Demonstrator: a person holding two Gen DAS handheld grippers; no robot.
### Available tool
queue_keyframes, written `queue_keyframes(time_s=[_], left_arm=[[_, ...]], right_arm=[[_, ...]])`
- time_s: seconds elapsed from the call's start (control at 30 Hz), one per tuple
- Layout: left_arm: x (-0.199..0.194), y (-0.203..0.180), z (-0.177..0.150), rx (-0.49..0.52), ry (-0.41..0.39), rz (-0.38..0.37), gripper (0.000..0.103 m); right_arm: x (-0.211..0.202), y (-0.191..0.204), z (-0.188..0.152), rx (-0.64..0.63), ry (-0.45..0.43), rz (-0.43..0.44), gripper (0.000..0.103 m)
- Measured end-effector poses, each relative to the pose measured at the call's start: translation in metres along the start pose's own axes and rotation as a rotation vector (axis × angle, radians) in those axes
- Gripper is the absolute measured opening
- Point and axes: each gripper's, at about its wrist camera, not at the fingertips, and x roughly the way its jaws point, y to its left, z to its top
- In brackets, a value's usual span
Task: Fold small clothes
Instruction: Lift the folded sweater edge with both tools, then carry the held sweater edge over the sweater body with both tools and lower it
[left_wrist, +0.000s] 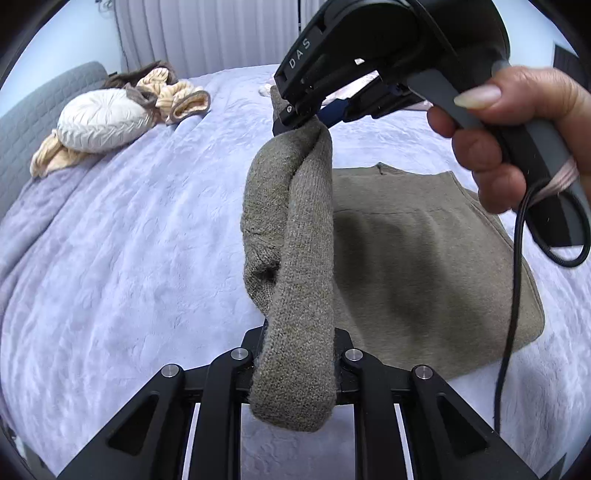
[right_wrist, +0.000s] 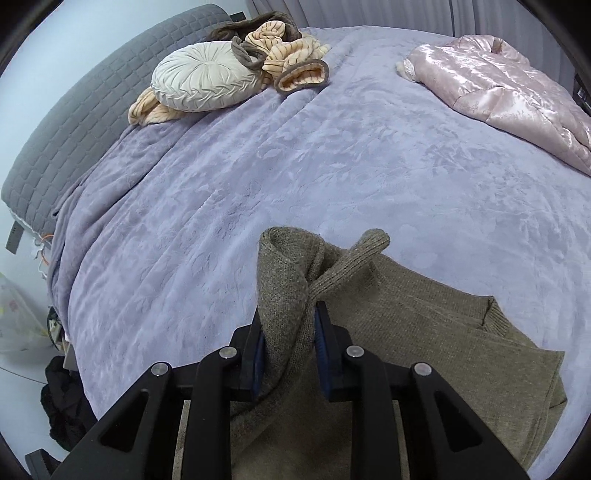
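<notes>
so the olive knit sweater (left_wrist: 424, 266) is lying mostly flat on the lavender bedspread (left_wrist: 129, 258), with one sleeve (left_wrist: 295, 258) lifted off it and strung between the two claws.

left claw (left_wrist: 295, 354) first: its jaws are nearly closed and pinched on the lower part of the sleeve, and the cuff end flops over the front of the claw. it's angled steeply down at the bed.

moving right, the right claw (left_wrist: 295, 118) is clamped on the upper part of the same sleeve, up near the shoulder by the look of it. in its own view the knit is bunched between the blue pads (right_wrist: 320, 343), jaws narrow. the person's hand (left_wrist: 509, 147) wraps the grip with fingers curled round it, cable hanging below, claw tilted down too.

handling-wise i'd say it's a soft, light, floppy knit, not slippery, and it sags wherever it isn't held. best to grab at the cuff and the shoulder seam so the sleeve stays straight when it gets laid across the body.

further off on the bed there's a round pleated cushion (right_wrist: 203, 81), a striped fleece thing (right_wrist: 291, 55) and a shiny pink quilted jacket (right_wrist: 498, 85).
</notes>
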Motion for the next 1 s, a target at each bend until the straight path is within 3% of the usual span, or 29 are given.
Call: queue_keyframes(time_s=[0.27, 0.43, 1.0], left_arm=[[-0.008, -0.070, 0.004, 0.133, 0.005, 0.079, 0.019], [-0.007, -0.104, 0.002, 0.178, 0.029, 0.057, 0.019], [0.012, -0.197, 0.009, 0.340, 0.061, 0.113, 0.019]], right_arm=[[-0.039, -0.038, -0.003, -0.033, 0.026, 0.031, 0.025], [-0.060, -0.066, -0.016, -0.034, 0.012, 0.034, 0.025], [-0.097, -0.169, -0.067, 0.069, -0.039, 0.062, 0.025]])
